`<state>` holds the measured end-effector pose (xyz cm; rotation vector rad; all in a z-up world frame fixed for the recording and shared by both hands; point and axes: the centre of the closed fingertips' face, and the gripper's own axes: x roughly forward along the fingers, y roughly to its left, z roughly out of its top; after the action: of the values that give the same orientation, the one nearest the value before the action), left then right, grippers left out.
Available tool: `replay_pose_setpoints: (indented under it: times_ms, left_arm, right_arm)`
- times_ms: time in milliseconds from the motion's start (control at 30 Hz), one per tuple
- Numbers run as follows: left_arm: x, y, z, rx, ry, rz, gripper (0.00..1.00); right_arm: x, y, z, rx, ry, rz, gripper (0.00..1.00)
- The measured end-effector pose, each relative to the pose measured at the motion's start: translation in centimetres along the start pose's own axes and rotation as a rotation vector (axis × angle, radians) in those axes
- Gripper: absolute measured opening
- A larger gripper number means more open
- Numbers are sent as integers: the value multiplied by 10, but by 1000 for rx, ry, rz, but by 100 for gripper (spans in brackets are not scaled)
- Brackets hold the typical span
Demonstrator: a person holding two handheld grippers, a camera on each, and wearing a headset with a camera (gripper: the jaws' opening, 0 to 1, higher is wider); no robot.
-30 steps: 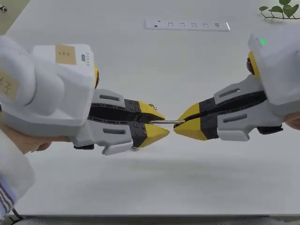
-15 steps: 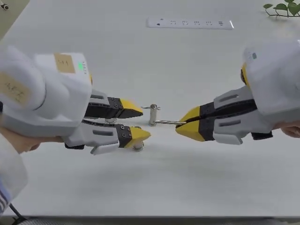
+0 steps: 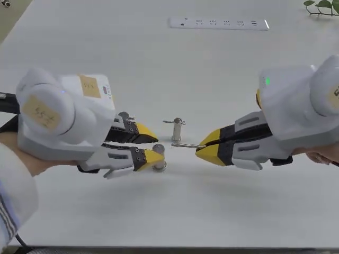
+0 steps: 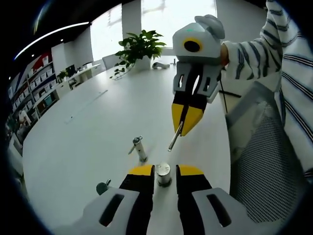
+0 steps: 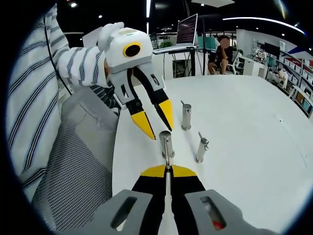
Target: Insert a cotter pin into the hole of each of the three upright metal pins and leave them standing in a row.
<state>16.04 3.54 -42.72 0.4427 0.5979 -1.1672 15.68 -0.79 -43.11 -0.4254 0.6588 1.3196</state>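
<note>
Three upright metal pins stand on the white table [image 3: 175, 211]. The near pin [image 3: 159, 159] stands bare between the tips of my open left gripper [image 3: 152, 146], untouched as far as I can tell. The middle pin [image 3: 177, 129] carries a cotter pin through its top. The third pin [image 3: 124, 116] peeks out behind the left gripper and seems to carry one too. My right gripper [image 3: 203, 146] is shut on a loose cotter pin [image 3: 184, 144] that points left at the near pin. In the right gripper view the bare pin [image 5: 166, 142] stands just beyond the held cotter pin [image 5: 167, 159].
A white power strip [image 3: 218, 23] lies at the table's far side, and a potted plant [image 3: 320, 6] stands at the far right corner. The table's front edge runs close below the grippers. A mesh chair [image 5: 78, 161] stands beside the table, and a person [image 5: 222, 51] sits far off.
My left gripper's jaws have spread apart and drawn back to the left, uncovering the pins. The right gripper still holds the cotter pin, a little lower. The head camera has shifted.
</note>
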Motion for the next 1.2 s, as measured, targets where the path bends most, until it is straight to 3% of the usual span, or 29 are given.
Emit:
replay_pose_setpoints:
  times_ms: [333,867,1133,1200]
  left_arm:
    - [4,3,-9,14,34,-8,10]
    - [5,3,-10,23,17,-3,9]
    - [6,3,-10,17,18,0,9]
    - [6,3,-11,14,19,2,9]
  right_arm:
    - [11,0,-5,-14,36,8,0]
    - [21,0,-12,-23,68,20,0]
    - [17,2,-3,2,29,25,0]
    - [19,2,-5,-13,48,21,0]
